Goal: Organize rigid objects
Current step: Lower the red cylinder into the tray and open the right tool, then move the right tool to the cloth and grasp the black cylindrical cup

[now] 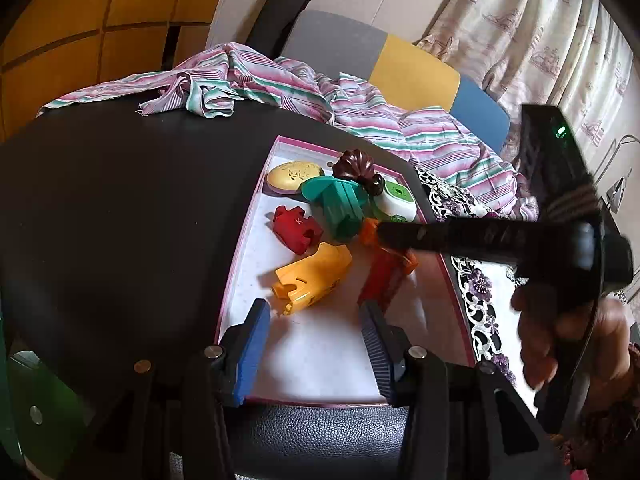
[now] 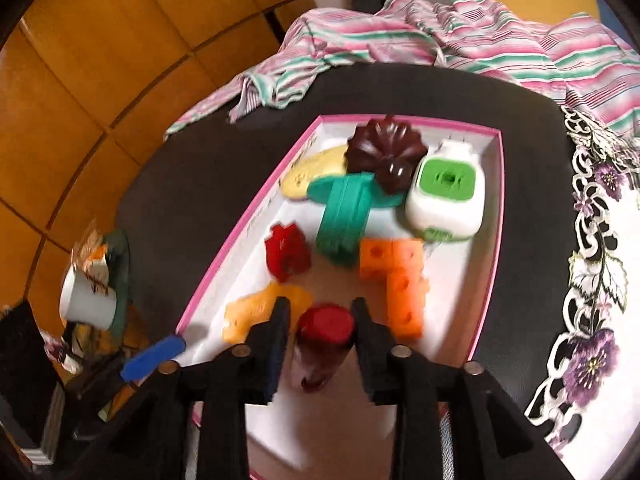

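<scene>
A dark round tabletop [image 1: 120, 208] fills the space left of the left tongs [image 1: 316, 332], bare out to its curved rim, with orange panelled cupboards [image 1: 80, 40] beyond. Ahead of these tongs, which hang released and empty, lies the shallow pink-edged white box [image 1: 320, 356]; its near floor is free. Farther in sit a yellow plastic block [image 1: 312, 276], a red puzzle-shaped piece [image 1: 296, 232] and a teal plastic piece [image 1: 340, 208]. A striped pink-and-green cloth [image 1: 280, 88] drapes the far edge. The right tongs [image 2: 320, 320] reach over the box, a red cylindrical plastic piece [image 2: 326, 340] between them; blur hides whether the pads press it. Right of them, an orange perforated block [image 2: 404, 292], then floral lace matting [image 2: 592, 280].
</scene>
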